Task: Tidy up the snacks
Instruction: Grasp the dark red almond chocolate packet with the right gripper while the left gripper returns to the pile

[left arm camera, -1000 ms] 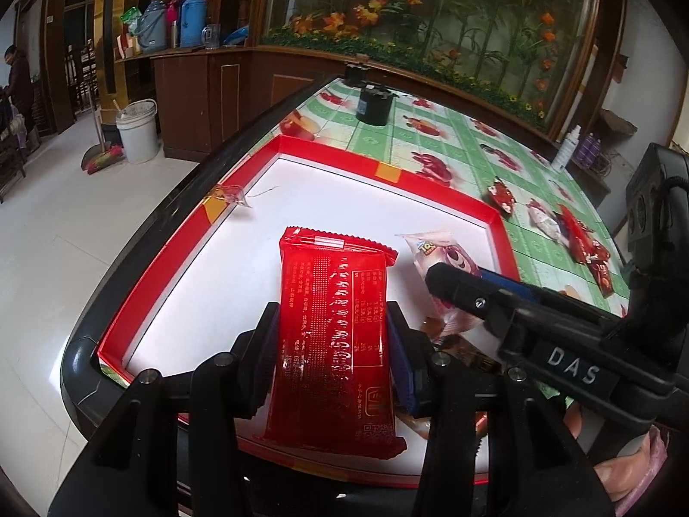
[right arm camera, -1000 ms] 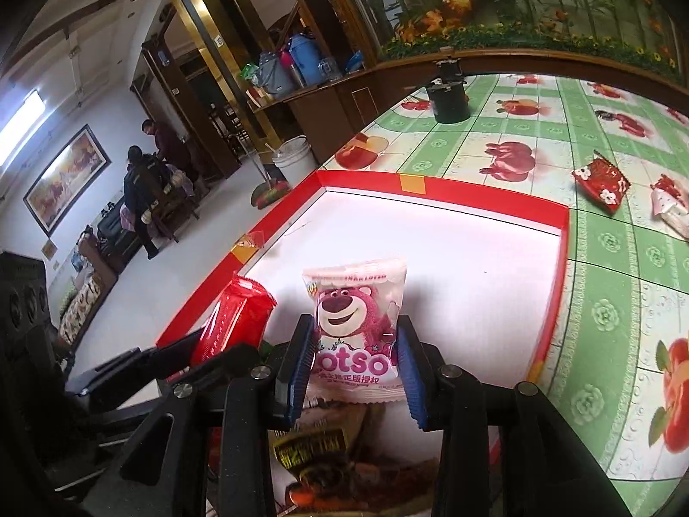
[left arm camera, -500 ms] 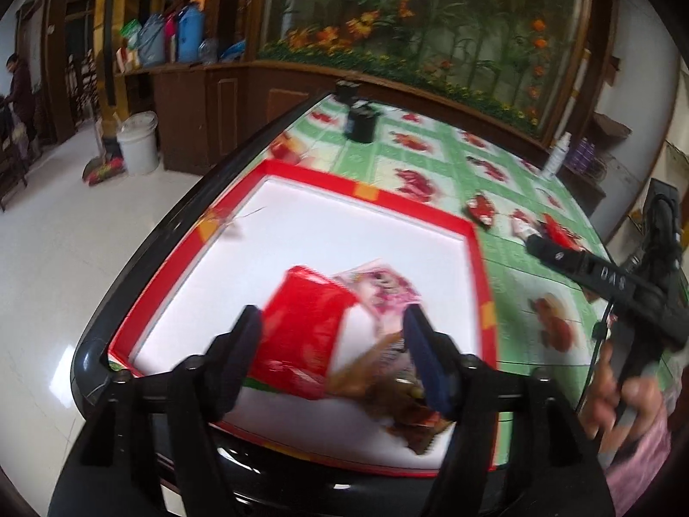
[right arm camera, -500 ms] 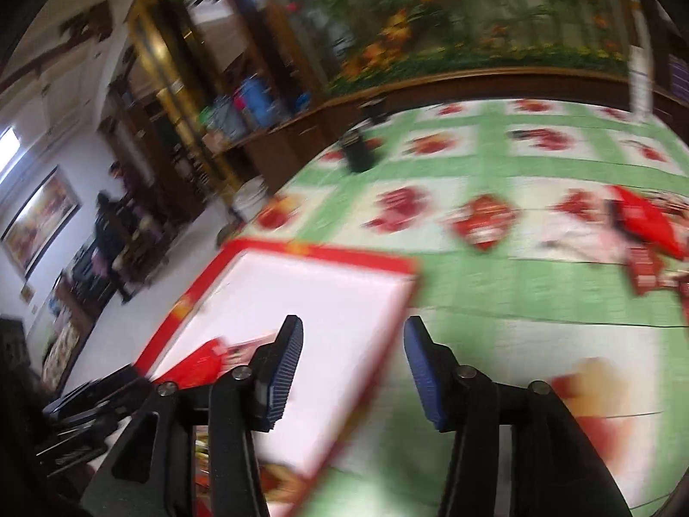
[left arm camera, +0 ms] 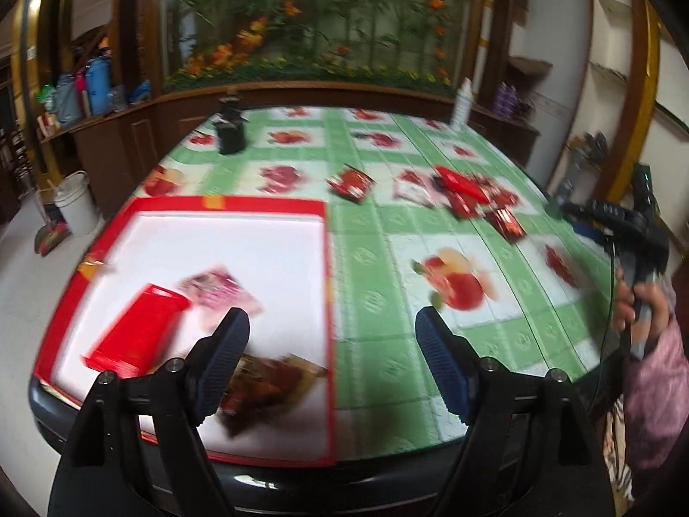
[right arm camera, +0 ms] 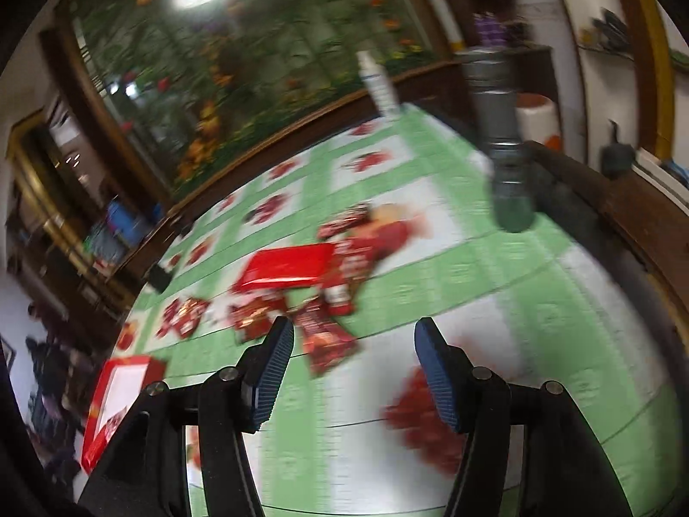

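Tray (left arm camera: 327,258), red-rimmed: three snack packets — one red (left arm camera: 138,331), one pink (left arm camera: 219,293), one brown (left arm camera: 267,383). Left gripper (left arm camera: 331,357) and right gripper (right arm camera: 353,366): two, both spread, empty. Loose packets (right arm camera: 301,284): blurred, uncounted.

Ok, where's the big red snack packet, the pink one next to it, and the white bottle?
Red packet (left arm camera: 138,329): left wrist view, middle of its red face, lying in the tray.
Pink packet (left arm camera: 221,293): left wrist view, centre of the blurred pink wrapper.
White bottle (left arm camera: 460,105): left wrist view, its body, at the table's far edge.
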